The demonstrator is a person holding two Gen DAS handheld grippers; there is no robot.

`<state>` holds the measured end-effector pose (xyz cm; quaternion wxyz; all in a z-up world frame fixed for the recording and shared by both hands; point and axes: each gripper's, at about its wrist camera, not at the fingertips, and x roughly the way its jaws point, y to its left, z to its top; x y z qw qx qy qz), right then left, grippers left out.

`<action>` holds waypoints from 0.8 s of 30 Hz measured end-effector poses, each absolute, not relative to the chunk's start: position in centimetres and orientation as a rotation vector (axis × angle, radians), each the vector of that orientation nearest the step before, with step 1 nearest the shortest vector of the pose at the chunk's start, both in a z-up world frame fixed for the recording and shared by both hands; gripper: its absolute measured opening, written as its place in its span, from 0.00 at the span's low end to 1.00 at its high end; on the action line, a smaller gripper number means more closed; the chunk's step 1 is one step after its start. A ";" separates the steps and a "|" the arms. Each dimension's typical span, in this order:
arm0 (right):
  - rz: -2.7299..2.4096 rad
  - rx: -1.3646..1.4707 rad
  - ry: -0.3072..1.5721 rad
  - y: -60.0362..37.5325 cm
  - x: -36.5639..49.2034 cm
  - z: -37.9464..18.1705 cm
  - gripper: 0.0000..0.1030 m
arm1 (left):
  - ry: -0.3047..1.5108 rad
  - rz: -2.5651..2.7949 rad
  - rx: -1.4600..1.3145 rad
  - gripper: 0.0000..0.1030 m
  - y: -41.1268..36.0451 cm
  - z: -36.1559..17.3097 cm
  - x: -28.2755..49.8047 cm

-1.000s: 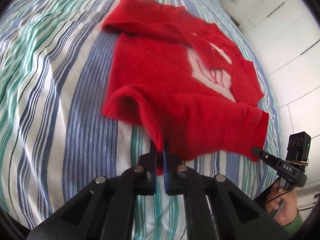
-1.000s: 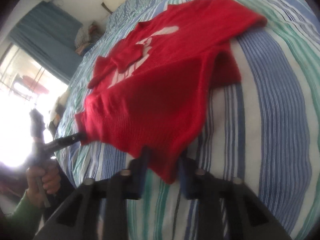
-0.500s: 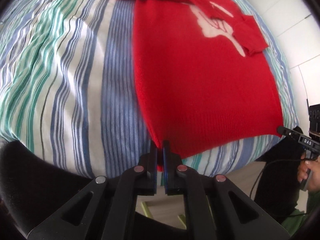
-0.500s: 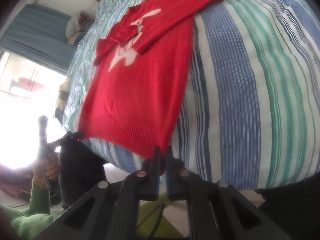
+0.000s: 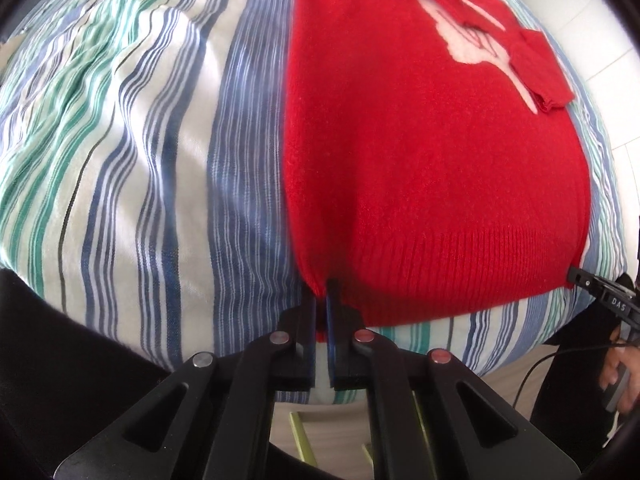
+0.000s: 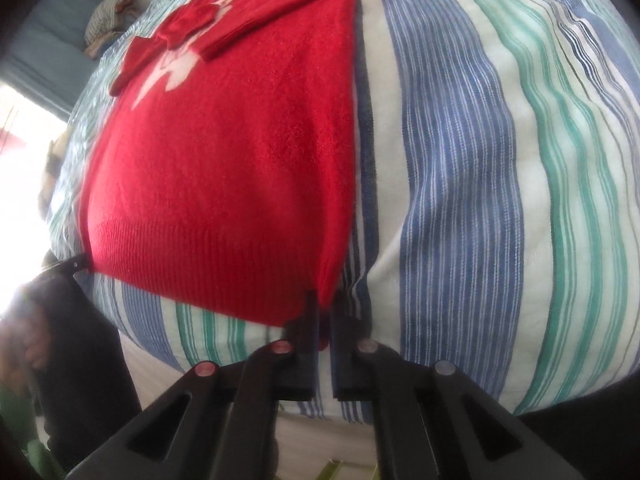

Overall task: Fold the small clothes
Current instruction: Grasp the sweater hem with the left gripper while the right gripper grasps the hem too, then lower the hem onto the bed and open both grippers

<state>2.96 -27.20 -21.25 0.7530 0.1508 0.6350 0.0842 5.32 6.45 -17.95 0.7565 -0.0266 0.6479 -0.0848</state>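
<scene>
Two tongs each pinch one bottom corner of the red knitted sweater with a white picture on its front (image 5: 432, 168). Nearest in the left wrist view, the left tongs (image 5: 321, 312) are squeezed tight on the hem corner at 6 o'clock. The right tongs (image 6: 325, 308) are shut just as tight on the other hem corner. In the left view the right tongs poke in at 3 o'clock, so the ribbed hem is stretched straight between them.

Past the hem, the sweater lies flat on the bed with the blue, green and white striped cover (image 5: 132, 152), close to the near edge. Farther off, toward 12 o'clock, both red sleeves are folded across the chest, over the white picture.

I think this step is smoothing the body before the bottom gets folded up. To do it well, both hands should pull evenly, keep the hem straight, and lift together so the sleeves stay put.
</scene>
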 end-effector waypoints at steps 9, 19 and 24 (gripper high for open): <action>0.172 0.342 1.377 -27.6 2.7 -21.3 0.02 | 1.393 -0.150 -0.043 0.04 5.7 -19.0 5.6; 0.173 0.370 1.368 -27.7 2.7 -21.2 0.02 | 1.387 -0.135 -0.028 0.06 4.3 -18.9 5.2; 0.175 0.395 1.367 -28.2 2.5 -21.1 0.03 | 1.384 -0.122 -0.021 0.05 4.0 -18.3 4.6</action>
